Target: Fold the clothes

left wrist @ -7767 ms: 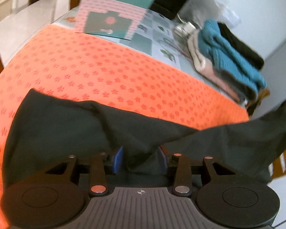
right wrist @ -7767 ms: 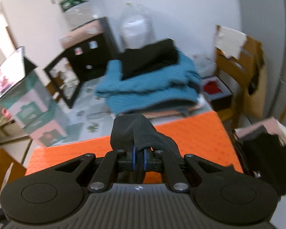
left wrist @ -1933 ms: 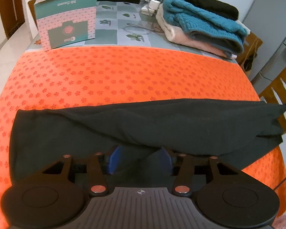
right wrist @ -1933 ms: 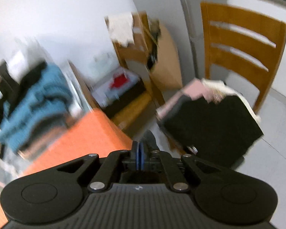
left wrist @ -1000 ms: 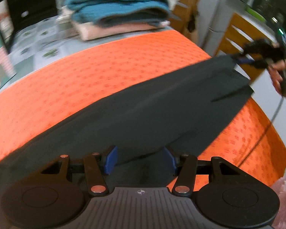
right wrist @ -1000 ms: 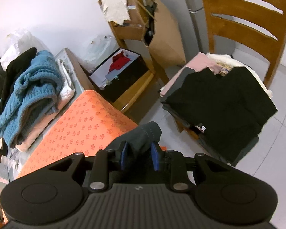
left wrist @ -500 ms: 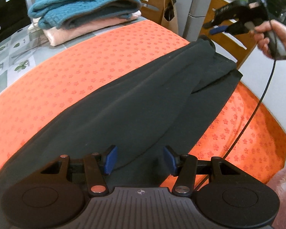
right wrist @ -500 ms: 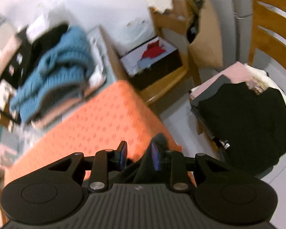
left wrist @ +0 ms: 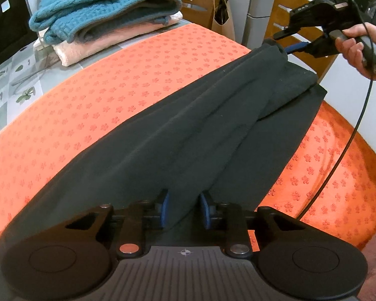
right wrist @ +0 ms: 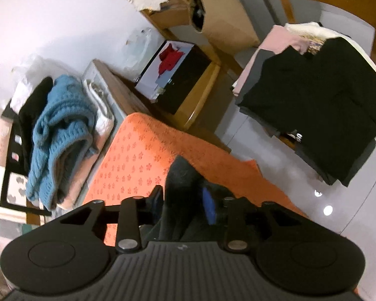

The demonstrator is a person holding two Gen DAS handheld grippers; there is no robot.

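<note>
Dark garment (left wrist: 188,130) lying lengthwise across my orange mat (left wrist: 127,85), my left gripper (left wrist: 183,209) closing on its near end, my right gripper (right wrist: 183,200) opening around its far corner, cloth between both jaws.

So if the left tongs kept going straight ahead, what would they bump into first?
The dark garment. Its near edge is already bunched between the closing left tongs, so pushing on would just run into more of that cloth lying on the orange table cover, probably right away.
</note>
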